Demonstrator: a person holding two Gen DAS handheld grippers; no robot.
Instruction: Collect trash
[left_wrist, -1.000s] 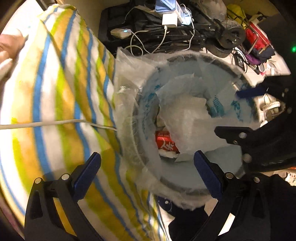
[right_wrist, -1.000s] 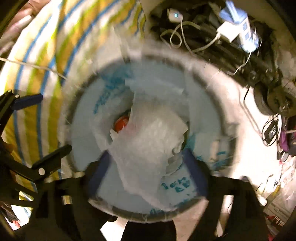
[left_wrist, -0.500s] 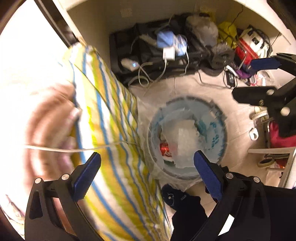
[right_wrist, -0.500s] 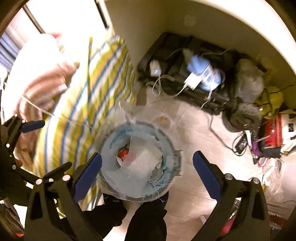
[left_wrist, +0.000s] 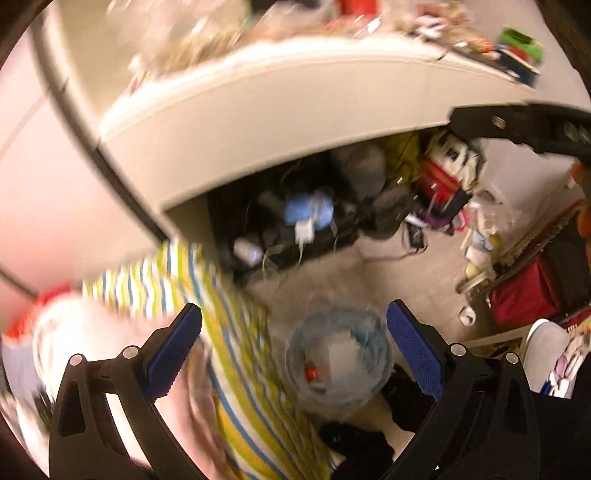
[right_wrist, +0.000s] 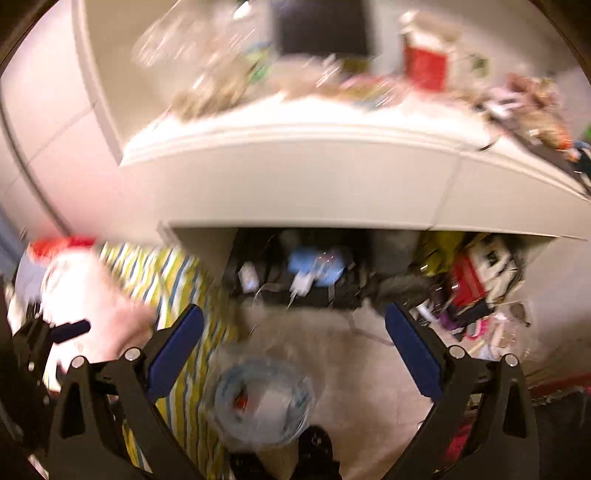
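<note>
Two hand-held grippers hang with jaws spread wide and empty above a round trash bin: the left hand-held gripper (left_wrist: 293, 349) and the right hand-held gripper (right_wrist: 293, 350), each with ribbed blue pads on black plastic frames. The trash bin (right_wrist: 262, 404), lined with thin translucent plastic, stands on the pale floor, holding crumpled wrapping and a red scrap. A striped yellow, blue and white cloth (left_wrist: 240, 354) lies beside it. Above, a white surface (right_wrist: 332, 173) carries blurred clutter.
</note>
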